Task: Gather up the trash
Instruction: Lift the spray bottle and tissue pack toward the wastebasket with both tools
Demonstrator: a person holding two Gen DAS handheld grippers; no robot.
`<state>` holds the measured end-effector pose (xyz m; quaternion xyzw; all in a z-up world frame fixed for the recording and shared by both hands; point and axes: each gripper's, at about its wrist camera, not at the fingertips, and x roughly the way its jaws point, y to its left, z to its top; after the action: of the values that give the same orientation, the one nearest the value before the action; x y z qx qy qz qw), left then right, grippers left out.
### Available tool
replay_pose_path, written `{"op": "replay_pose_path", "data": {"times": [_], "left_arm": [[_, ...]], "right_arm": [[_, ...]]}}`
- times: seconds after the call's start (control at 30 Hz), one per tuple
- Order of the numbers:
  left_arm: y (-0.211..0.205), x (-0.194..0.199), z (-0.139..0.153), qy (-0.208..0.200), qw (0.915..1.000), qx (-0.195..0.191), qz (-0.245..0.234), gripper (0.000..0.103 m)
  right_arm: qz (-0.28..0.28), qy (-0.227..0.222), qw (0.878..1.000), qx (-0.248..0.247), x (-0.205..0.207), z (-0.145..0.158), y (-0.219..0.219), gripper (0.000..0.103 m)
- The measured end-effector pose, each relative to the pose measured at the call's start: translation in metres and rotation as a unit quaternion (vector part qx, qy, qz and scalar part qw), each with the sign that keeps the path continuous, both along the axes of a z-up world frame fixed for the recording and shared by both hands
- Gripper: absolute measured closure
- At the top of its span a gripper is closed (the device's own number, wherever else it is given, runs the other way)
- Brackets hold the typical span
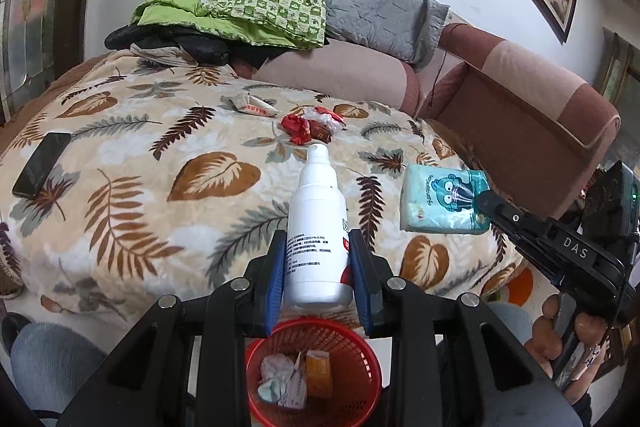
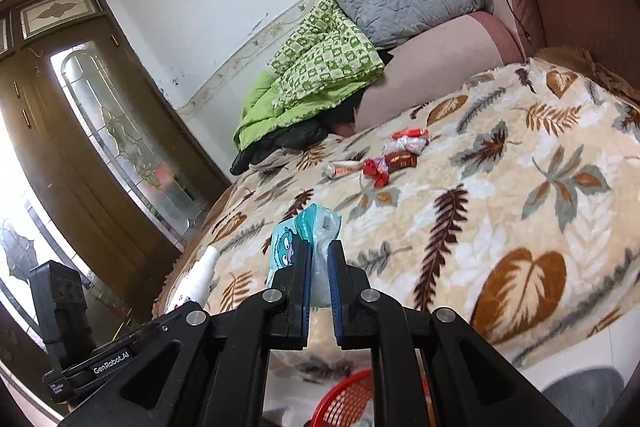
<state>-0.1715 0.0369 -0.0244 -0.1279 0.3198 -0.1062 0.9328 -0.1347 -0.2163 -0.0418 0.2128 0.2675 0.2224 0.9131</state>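
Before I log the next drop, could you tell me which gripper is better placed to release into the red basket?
Left. The left gripper holds the white bottle almost directly above the red basket; the right gripper, holding the tissue pack, is off to its side.

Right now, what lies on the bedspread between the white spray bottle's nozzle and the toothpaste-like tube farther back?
In the left wrist view, only bare leaf-print bedspread lies between the spray bottle and the tube; the red wrappers sit just right of that line.

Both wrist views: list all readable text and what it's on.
"DAS": on the right gripper body, left wrist view.
"GenRobot.AI": on the left gripper body, right wrist view.
White spray bottle: printed label, too small to read.
Tissue pack: cursive brand name, not legible.
Crumpled tube: red band, unreadable.
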Motion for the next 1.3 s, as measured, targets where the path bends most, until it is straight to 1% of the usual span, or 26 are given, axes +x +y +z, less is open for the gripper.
{"op": "replay_pose_path", "data": {"times": [0.3, 0.37, 0.5, 0.63, 0.87, 1.07, 1.2, 1.3], "left_arm": [[-0.005, -0.025, 0.002, -0.005, 1.0000, 0.001, -0.007, 0.074], [-0.006, -0.028, 0.003, -0.002, 0.9999, 0.000, -0.010, 0.074], [-0.010, -0.036, 0.005, -0.006, 0.9998, 0.010, -0.014, 0.074], [-0.014, -0.042, 0.002, -0.001, 0.9997, 0.014, -0.018, 0.074], [-0.015, -0.049, -0.010, 0.018, 0.9994, 0.019, -0.022, 0.074], [-0.019, -0.047, -0.032, 0.050, 0.9981, 0.021, -0.028, 0.074], [-0.023, -0.044, -0.042, 0.063, 0.9971, 0.024, -0.036, 0.074], [-0.025, -0.042, -0.051, 0.078, 0.9957, 0.020, -0.046, 0.074]], "right_arm": [[-0.001, -0.006, 0.999, -0.046, -0.033, 0.002, 0.002, 0.094], [0.000, -0.008, 0.999, -0.053, -0.037, 0.003, 0.004, 0.094], [0.004, -0.017, 0.997, -0.072, -0.045, 0.005, 0.011, 0.094], [0.010, -0.014, 0.997, -0.078, -0.051, 0.003, 0.015, 0.094], [0.013, 0.014, 0.996, -0.086, -0.056, -0.014, 0.012, 0.094], [0.022, 0.052, 0.994, -0.089, -0.051, -0.037, 0.015, 0.094], [0.024, 0.069, 0.992, -0.098, -0.048, -0.047, 0.021, 0.094], [0.025, 0.082, 0.991, -0.104, -0.046, -0.054, 0.024, 0.094]]}}
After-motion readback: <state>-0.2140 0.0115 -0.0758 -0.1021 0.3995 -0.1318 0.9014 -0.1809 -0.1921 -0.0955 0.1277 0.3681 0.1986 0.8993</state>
